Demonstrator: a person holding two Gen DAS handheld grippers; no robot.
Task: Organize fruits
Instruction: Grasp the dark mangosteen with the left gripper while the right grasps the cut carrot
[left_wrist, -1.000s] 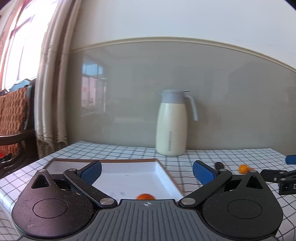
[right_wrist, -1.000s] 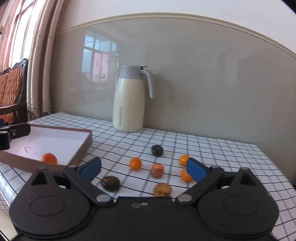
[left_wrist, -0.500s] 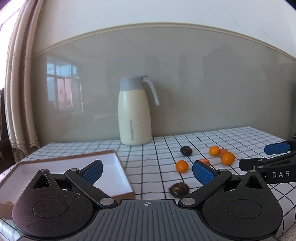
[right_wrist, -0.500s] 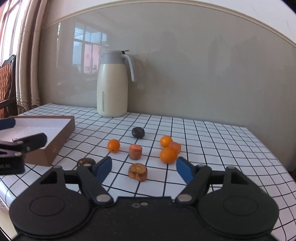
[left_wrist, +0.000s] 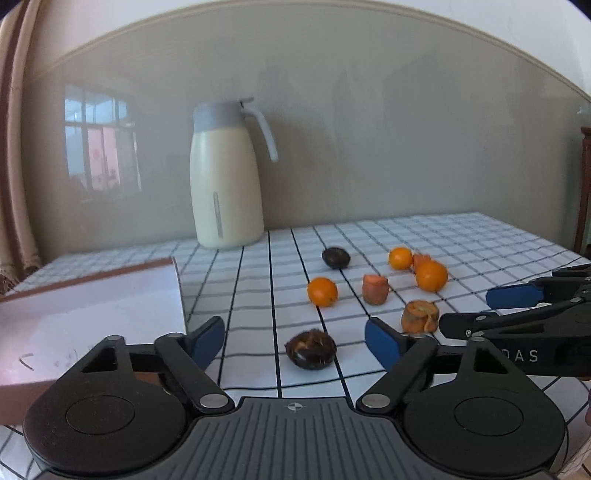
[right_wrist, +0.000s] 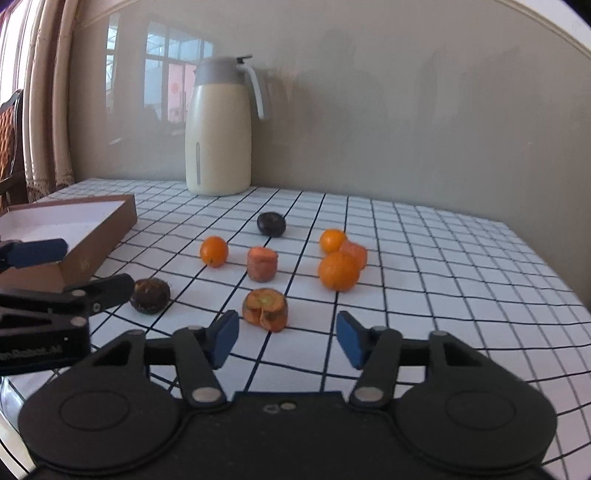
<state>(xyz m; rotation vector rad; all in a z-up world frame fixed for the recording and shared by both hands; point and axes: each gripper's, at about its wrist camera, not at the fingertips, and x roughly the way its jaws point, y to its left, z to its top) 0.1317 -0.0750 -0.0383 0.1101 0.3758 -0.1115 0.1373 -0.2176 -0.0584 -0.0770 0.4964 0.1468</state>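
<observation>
Right wrist view — three oranges (right_wrist: 338, 271), two dark fruits (right_wrist: 271, 223).

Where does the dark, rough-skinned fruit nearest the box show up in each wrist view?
Left wrist: dark fruit low centre, between the left gripper's blue pads.
Right wrist: lower left, beside the left gripper's black tip.
Shared landmark: cream jug against the wall.

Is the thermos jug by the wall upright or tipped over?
Upright. The cream thermos jug stands on its base on the checked tablecloth, grey lid on top, handle to the side. Both wrist views agree.
</observation>
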